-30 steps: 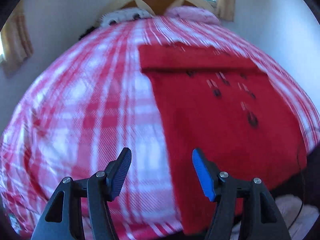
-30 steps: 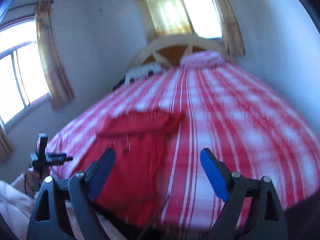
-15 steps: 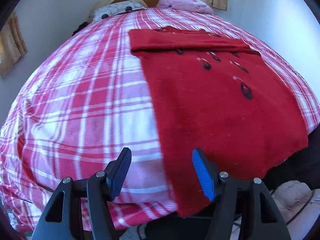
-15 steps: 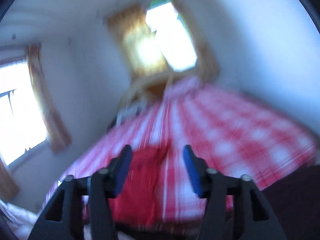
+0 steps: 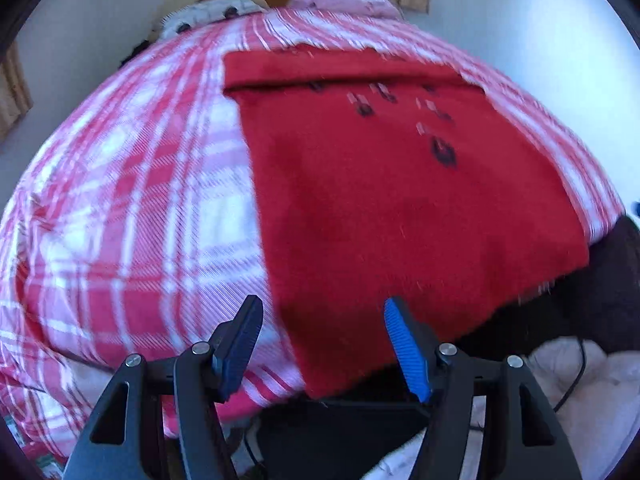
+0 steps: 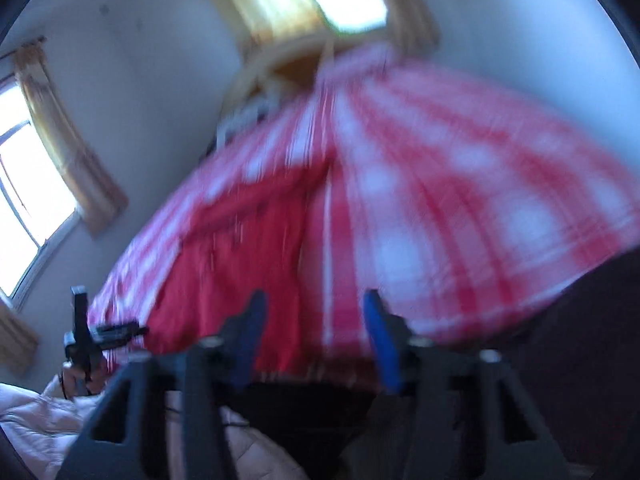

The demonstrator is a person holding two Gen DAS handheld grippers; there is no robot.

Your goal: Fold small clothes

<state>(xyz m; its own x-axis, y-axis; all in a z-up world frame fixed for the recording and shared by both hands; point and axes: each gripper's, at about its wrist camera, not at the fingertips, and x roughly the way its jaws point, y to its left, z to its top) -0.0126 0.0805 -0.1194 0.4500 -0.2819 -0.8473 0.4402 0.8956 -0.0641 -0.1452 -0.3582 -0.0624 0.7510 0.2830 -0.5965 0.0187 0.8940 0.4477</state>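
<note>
a: since a second ago the left gripper (image 5: 324, 344) has sunk toward the near edge of the bed (image 5: 132, 208), so the red garment (image 5: 392, 208) fills more of its view; the right gripper (image 6: 316, 336) has swung about and its picture is smeared.

b: where does the garment lie?

a: flat on the checked cover, toward the bed's right side as the left wrist sees it, far end already folded back into a band, near hem hanging just over the bed's edge.

b: and the fingers?

a: the left ones stand apart with nothing pinched; the garment's near left corner sits just ahead of the gap. the right ones are closing, and as far as the blur lets me judge, no cloth is between them yet.

b: so the step is taking hold of the near hem?

a: that's my reading. i'd bring each gripper to its own corner, slide one finger under the overhanging hem, and bite a shallow bit of the garment only.

b: risk?

a: catching the cover too, or uneven grips that skew the fold. the right hand should settle before closing.
</note>
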